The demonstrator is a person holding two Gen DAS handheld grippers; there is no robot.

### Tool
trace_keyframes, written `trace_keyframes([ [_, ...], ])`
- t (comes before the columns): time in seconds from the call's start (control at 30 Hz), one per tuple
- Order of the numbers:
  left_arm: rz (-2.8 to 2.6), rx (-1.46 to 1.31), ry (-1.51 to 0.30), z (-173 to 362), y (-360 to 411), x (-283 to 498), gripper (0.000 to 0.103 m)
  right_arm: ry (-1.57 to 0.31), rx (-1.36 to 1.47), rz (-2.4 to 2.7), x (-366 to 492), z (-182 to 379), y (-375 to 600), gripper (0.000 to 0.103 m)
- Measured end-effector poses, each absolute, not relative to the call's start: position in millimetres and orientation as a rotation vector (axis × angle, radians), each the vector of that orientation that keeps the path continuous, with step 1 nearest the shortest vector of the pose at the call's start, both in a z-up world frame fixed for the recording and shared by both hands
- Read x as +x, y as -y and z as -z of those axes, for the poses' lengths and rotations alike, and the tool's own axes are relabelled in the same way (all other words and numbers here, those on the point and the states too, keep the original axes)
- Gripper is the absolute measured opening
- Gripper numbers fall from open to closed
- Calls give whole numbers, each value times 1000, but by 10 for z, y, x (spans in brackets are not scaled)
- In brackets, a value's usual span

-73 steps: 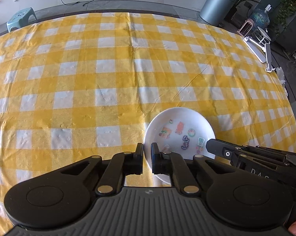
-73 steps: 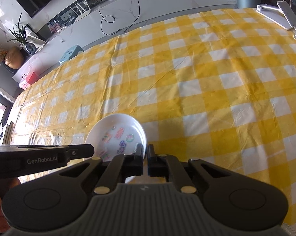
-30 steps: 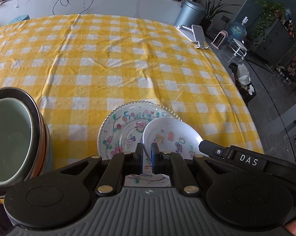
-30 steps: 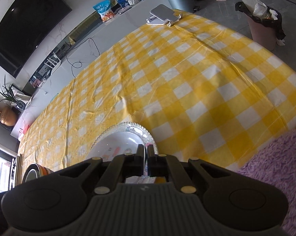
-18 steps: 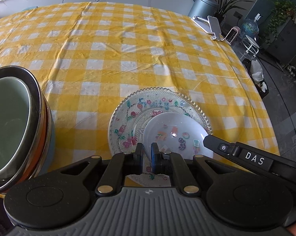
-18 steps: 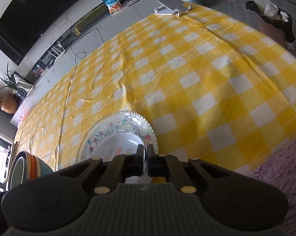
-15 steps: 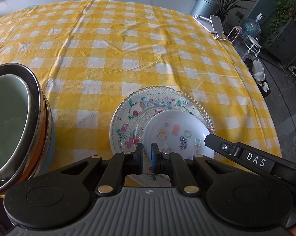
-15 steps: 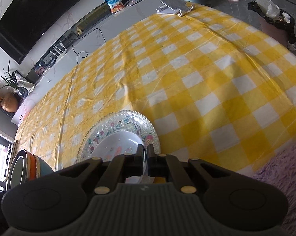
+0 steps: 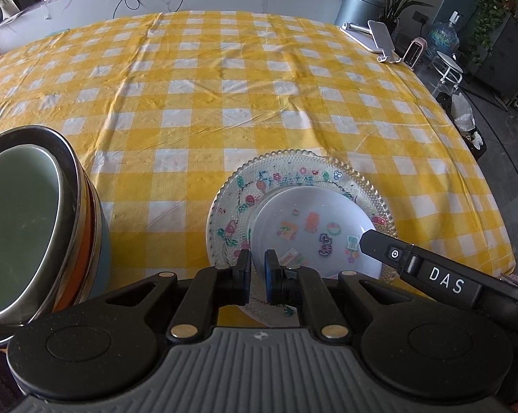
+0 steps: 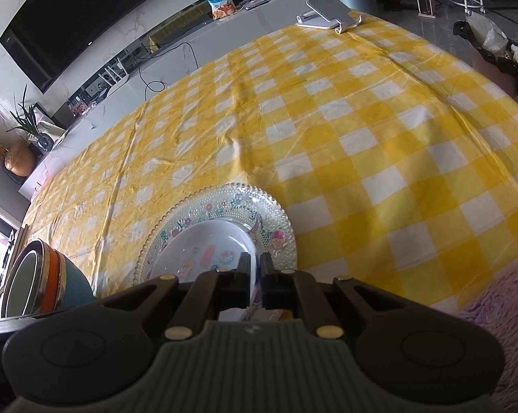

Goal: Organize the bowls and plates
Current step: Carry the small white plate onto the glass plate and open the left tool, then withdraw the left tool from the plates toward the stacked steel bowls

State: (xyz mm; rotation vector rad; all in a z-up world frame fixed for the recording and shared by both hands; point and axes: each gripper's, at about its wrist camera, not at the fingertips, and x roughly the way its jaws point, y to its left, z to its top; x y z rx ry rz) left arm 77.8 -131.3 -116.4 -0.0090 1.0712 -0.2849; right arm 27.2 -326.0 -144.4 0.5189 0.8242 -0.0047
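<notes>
A small white plate with cartoon stickers [image 9: 314,227] sits over a larger beaded glass plate with floral print [image 9: 238,199] near the table's front edge. My left gripper [image 9: 257,265] is shut on the white plate's near-left rim. My right gripper [image 10: 255,268] is shut on its right rim; the white plate [image 10: 207,244] and glass plate [image 10: 279,220] show there too. The right gripper's body [image 9: 431,275] crosses the left wrist view. A stack of nested bowls [image 9: 35,227] stands to the left, steel rim on top, orange and teal below.
Yellow-and-white checked tablecloth [image 9: 224,86] covers the round table. A phone stand [image 9: 379,38] sits at the far right edge. The bowl stack also shows in the right wrist view [image 10: 45,285]. A purple fuzzy rug [image 10: 499,327] lies past the near edge.
Both grippers carried the white plate from the bare cloth to above the glass plate and lowered it closer. The bowl stack came into view at left.
</notes>
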Motion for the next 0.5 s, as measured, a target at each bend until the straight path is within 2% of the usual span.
trace_keyframes([
  [0.17, 284, -37, -1066, 1151, 1266, 785, 22, -807, 536, -10, 248, 1442, 3284, 14],
  [0.23, 283, -43, -1058, 1137, 1251, 781, 26, -792, 545, -22, 229, 1428, 3282, 26],
  [0.43, 291, -57, -1034, 1077, 1231, 741, 47, -766, 571, -31, 199, 1417, 3315, 36],
  [0.5, 291, -57, -1026, 1057, 1228, 733, 49, -755, 578, -26, 191, 1409, 3329, 38],
])
